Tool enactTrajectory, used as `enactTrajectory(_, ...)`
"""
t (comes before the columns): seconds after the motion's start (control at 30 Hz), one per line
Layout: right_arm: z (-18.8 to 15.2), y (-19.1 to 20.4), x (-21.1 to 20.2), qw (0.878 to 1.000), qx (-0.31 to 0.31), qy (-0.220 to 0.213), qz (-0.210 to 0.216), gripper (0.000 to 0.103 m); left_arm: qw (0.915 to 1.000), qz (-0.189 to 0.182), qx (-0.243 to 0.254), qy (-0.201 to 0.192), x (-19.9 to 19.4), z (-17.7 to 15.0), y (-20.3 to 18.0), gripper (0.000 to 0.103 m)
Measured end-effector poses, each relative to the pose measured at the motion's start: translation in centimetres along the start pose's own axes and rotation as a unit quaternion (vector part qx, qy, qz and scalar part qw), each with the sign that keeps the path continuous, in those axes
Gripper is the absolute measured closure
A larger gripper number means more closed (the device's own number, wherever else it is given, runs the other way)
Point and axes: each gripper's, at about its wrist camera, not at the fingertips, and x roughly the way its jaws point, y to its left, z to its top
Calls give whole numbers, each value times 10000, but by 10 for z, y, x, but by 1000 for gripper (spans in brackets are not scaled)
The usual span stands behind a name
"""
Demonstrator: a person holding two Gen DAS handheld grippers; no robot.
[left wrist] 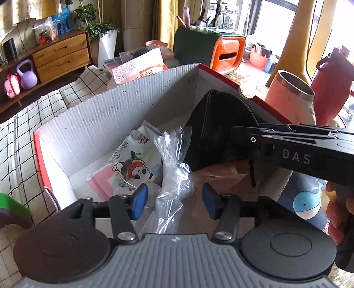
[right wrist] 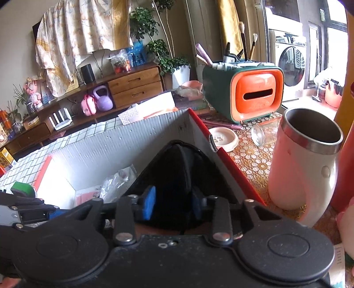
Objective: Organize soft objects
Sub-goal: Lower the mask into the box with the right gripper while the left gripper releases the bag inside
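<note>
Black pouch [right wrist: 174, 175] pinched by right gripper [right wrist: 173, 205] (over box [left wrist: 124, 110]) — left gripper [left wrist: 173, 200] spread

Daylight is flooding in from the windows at the upper right of both wrist views; the room is reading bright but uneven.

The window area [right wrist: 287, 13] is blowing out to near white; the steel mug [right wrist: 309, 155] is catching a soft sheen on its rim; the white corrugated box wall [left wrist: 115, 115] is reflecting light evenly, while the black pouch [right wrist: 177, 168] is sinking into featureless shadow; the clear plastic bag [left wrist: 172, 177] is glinting faintly; fisheye distortion is bending the cabinet [left wrist: 59, 55] and the edges; the corners are vignetting dark; fine detail is looking soft and compressed throughout.
</note>
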Motion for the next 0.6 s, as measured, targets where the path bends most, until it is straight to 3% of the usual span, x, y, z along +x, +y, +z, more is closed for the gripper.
enactTrajectory(0.47,2,15,-36,9997,-138,-167,69,41,9987,102,72,-484,-51,-10,2,42)
enactTrajectory(0.6,1,20,-47,9996,-184,-186,98,39,9979,121,101,-633,-72,-19,5,42)
